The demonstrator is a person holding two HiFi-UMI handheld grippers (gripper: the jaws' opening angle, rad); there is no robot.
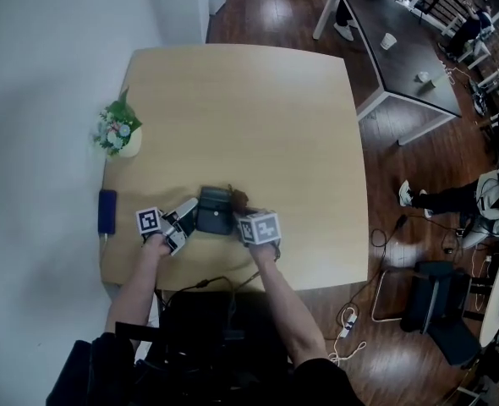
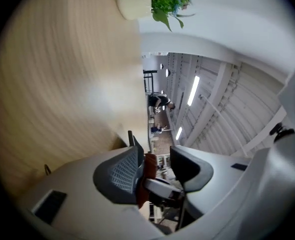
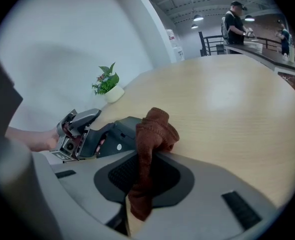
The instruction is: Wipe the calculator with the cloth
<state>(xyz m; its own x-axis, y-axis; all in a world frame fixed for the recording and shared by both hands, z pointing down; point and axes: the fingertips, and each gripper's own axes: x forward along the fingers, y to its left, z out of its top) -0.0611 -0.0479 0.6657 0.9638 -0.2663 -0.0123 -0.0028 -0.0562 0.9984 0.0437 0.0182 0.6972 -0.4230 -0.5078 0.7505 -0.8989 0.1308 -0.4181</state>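
The dark calculator [image 1: 216, 211] lies on the wooden table [image 1: 258, 117] near its front edge. My right gripper [image 1: 248, 218] is shut on the brown cloth [image 3: 156, 129], which hangs between its jaws. The cloth's bunched end rests on the calculator's [image 3: 118, 134] right end. My left gripper [image 1: 188, 215] lies at the calculator's left end, pointing level across it. In the left gripper view its pads [image 2: 121, 171] stand apart, open, with nothing pressed between them. In the right gripper view the left gripper [image 3: 98, 128] touches the calculator's left edge.
A small potted plant [image 1: 118, 134] stands at the table's left edge by the white wall. A blue block [image 1: 106, 211] lies at the left front corner. A dark table [image 1: 402, 53] with cups and seated people is at the far right. Cables trail off the front edge.
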